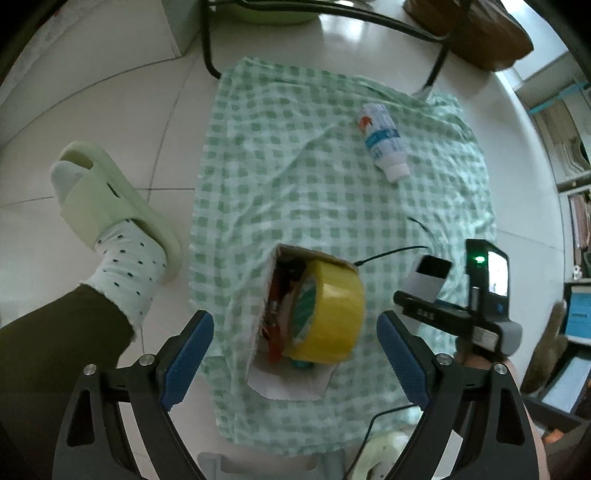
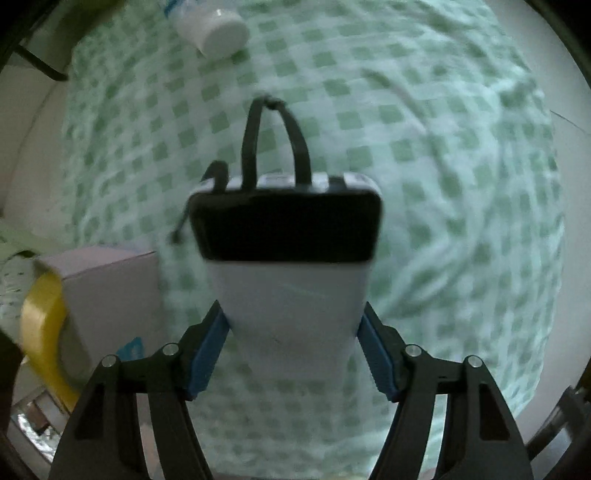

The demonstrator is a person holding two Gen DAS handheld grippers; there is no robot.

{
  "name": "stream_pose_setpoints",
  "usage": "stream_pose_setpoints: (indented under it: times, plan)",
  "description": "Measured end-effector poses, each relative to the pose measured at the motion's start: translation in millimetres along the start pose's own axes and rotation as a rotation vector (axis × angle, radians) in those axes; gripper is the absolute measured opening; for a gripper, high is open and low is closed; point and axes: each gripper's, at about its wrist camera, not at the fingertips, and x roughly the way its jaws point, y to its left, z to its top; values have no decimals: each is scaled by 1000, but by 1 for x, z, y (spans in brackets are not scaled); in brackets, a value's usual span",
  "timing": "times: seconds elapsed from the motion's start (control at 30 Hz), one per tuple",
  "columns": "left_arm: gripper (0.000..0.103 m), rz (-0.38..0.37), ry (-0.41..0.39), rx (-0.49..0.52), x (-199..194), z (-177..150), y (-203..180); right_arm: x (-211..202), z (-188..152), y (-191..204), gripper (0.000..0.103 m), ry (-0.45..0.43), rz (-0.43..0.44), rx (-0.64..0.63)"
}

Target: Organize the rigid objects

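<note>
A green-checked cloth [image 1: 332,177] lies on the floor. On it stands an open cardboard box [image 1: 291,373] holding a yellow tape roll [image 1: 328,314] and reddish items. My left gripper [image 1: 295,354] is open, above the box with a finger on each side of it. My right gripper [image 2: 293,350] is shut on a white power bank [image 2: 288,258] with a black end and a black cord; it also shows in the left wrist view [image 1: 428,278], right of the box. A white bottle [image 1: 382,142] lies on the cloth farther away; its cap shows in the right wrist view [image 2: 218,27].
A foot in a dotted sock and pale green slipper [image 1: 110,206] stands on the tile left of the cloth. Black chair legs [image 1: 210,48] and a brown object [image 1: 476,29] are at the far end. Shelves [image 1: 576,184] line the right side.
</note>
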Motion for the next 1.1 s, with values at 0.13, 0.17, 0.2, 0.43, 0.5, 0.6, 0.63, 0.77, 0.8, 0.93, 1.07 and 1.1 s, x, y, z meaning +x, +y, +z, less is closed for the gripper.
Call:
stream_pose_setpoints:
  times: [0.13, 0.17, 0.2, 0.43, 0.5, 0.6, 0.63, 0.77, 0.8, 0.93, 1.07, 1.1]
  plan:
    - [90, -6, -5, 23, -3, -2, -7, -37, -20, -4, 69, -79, 103, 19]
    - [90, -11, -7, 29, -4, -2, -8, -45, -24, -4, 69, -95, 128, 23]
    - [90, -18, -10, 35, -6, -2, -10, -53, -28, -1, 69, -112, 151, 25]
    - [90, -36, -16, 34, -14, -9, -6, -99, -62, 20, 21, -202, 235, -11]
    - [90, -45, -13, 25, -16, -10, -3, -112, -62, 19, 4, -224, 284, 20]
    - [90, -47, -14, 11, -17, -11, 2, -117, -57, 38, 4, -220, 272, -20]
    - [90, -49, -12, 8, -18, -11, 3, -112, -58, 40, 4, -198, 245, -36]
    - [90, -47, -8, 2, -20, -15, 8, -89, -61, 27, 4, -127, 241, 55]
    - [90, -46, -8, 0, -21, -15, 8, -81, -61, 21, 6, -110, 239, 85]
    - [90, -42, 4, -23, -17, -15, 16, -52, -52, 5, 27, -44, 142, 125]
    - [90, -53, 23, -61, -12, -12, 21, -38, -36, 8, 74, -34, 64, 60]
    - [90, -56, 24, -69, -11, -10, 22, -34, -29, 11, 76, -33, 42, 35]
